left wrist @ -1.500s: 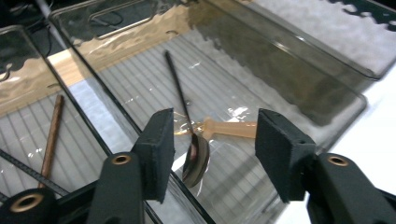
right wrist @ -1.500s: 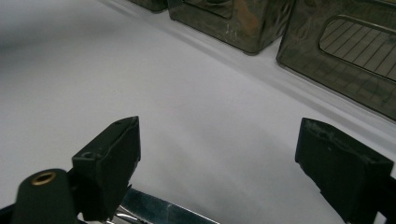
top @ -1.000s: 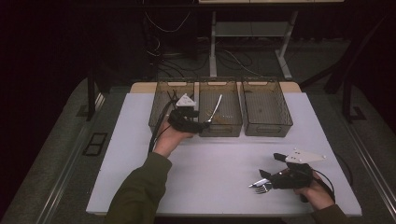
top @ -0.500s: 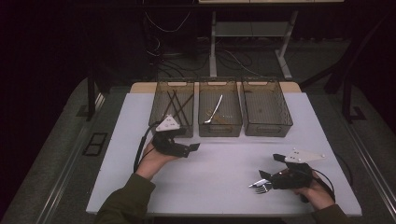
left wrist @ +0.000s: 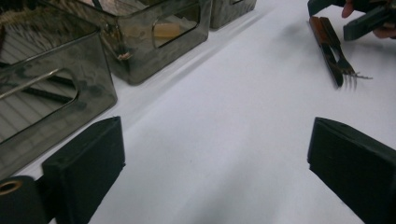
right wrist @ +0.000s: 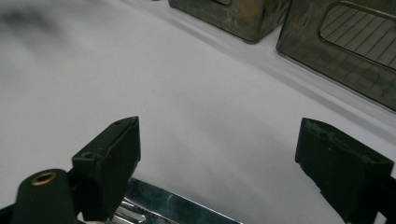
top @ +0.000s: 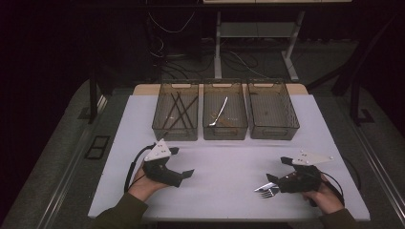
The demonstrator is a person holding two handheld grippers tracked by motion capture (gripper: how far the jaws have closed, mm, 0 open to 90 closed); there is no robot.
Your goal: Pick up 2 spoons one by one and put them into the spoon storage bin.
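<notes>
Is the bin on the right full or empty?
Empty. In the high view the right bin shows just its bare ribbed floor, while the left bin holds dark sticks and the middle bin holds a spoon.

The left gripper (top: 184,175) sits low over the table's near-left part, held from below by the left hand (top: 143,179) — its jaws have just been opening and stand wide apart, nothing between them. The right gripper (top: 277,175) rests near the near-right corner in the right hand (top: 321,193), jaws spread wide, pointing leftward.
</notes>
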